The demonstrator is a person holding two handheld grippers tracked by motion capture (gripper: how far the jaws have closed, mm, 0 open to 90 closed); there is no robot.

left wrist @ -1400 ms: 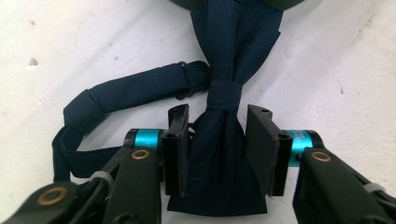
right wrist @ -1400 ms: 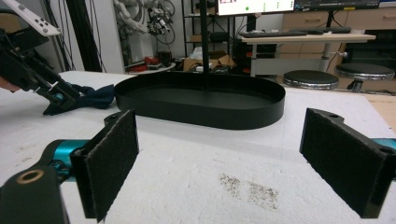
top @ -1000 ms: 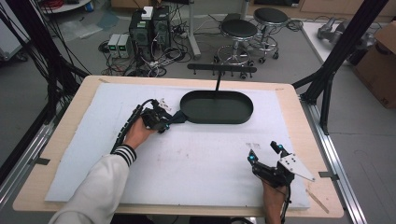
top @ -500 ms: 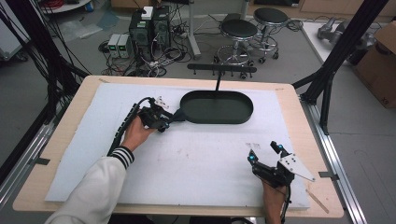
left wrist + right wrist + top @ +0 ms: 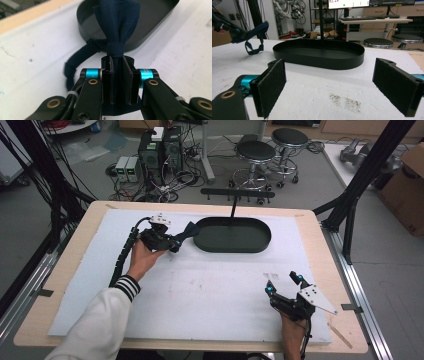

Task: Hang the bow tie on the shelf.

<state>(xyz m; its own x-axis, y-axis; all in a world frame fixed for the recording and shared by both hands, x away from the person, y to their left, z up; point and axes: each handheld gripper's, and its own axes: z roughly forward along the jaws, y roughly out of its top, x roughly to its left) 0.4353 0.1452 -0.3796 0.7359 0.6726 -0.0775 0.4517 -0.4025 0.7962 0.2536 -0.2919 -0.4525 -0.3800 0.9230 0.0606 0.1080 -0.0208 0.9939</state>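
My left gripper [image 5: 176, 240] is shut on a dark blue bow tie [image 5: 189, 231], held just off the left end of the black oval tray [image 5: 260, 240]. In the left gripper view the bow tie [image 5: 117, 27] fans out beyond the closed jaws, and its strap [image 5: 77, 60] hangs down to the white sheet beside the tray [image 5: 155, 15]. My right gripper [image 5: 282, 284] rests open near the table's front right, nothing between its pads [image 5: 272, 85]. From the right gripper view the tray [image 5: 319, 53] lies ahead and the bow tie [image 5: 258, 31] hangs at the far left.
A thin black post [image 5: 234, 205] with a crossbar rises from the tray's far side. White foam sheet [image 5: 200, 290] covers the wooden table [image 5: 65, 265]. Stools, computers and cables stand on the floor beyond the table.
The left gripper has carried the bow tie slightly right and up, toward the tray's left end. The right gripper has stayed put and open.
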